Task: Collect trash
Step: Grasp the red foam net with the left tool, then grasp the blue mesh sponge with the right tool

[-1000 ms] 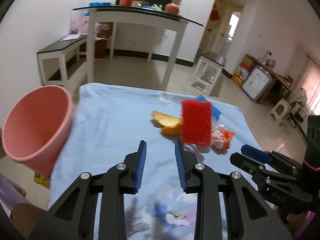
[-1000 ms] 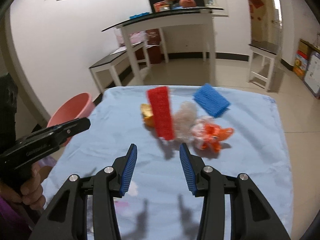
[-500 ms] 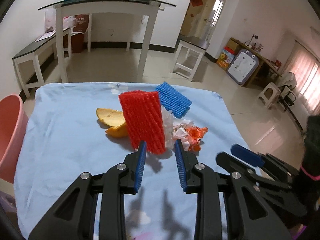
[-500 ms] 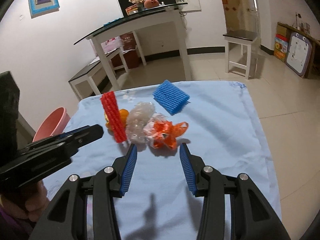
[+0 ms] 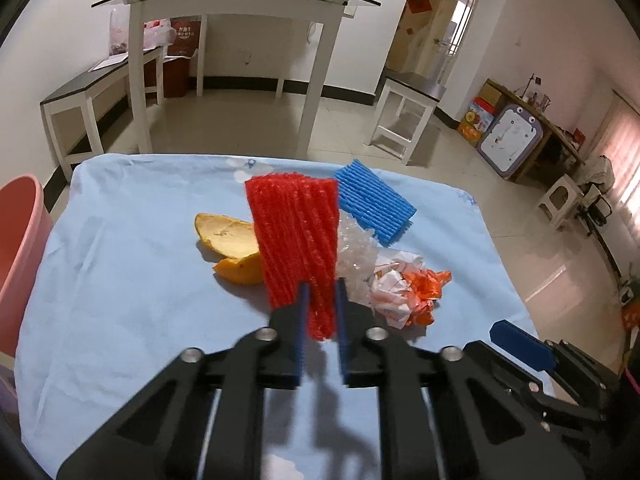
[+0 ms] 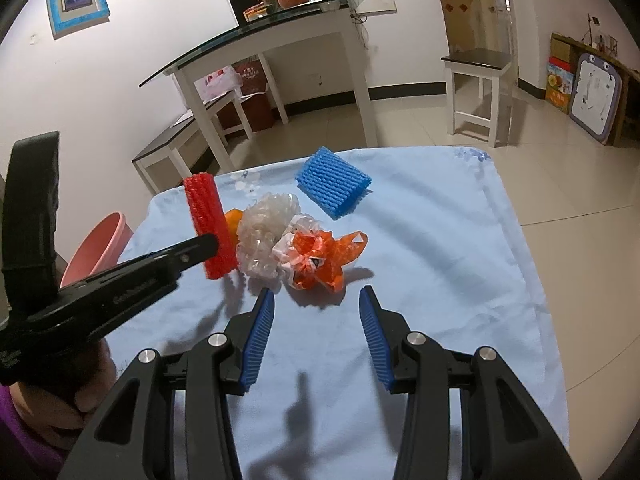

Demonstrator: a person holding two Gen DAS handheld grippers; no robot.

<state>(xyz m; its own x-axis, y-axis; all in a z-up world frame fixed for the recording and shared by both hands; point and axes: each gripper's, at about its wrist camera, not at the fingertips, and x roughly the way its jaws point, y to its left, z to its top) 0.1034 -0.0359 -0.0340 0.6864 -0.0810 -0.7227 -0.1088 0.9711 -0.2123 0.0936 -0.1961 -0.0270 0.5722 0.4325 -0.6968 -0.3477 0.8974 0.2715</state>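
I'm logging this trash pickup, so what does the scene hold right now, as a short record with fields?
surface: table under a light blue cloth
left claw: jaws just closed on the red foam net, which stands upright
right claw: open, empty, just short of the orange plastic bag
other trash: blue foam net, clear crumpled plastic, orange peel
bin: pink bucket beside the table

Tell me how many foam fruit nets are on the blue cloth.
2. The red foam net stands upright at the near left of the trash pile, its lower end pinched in the left gripper. The blue foam net lies at the pile's far side. Nothing suggests more.
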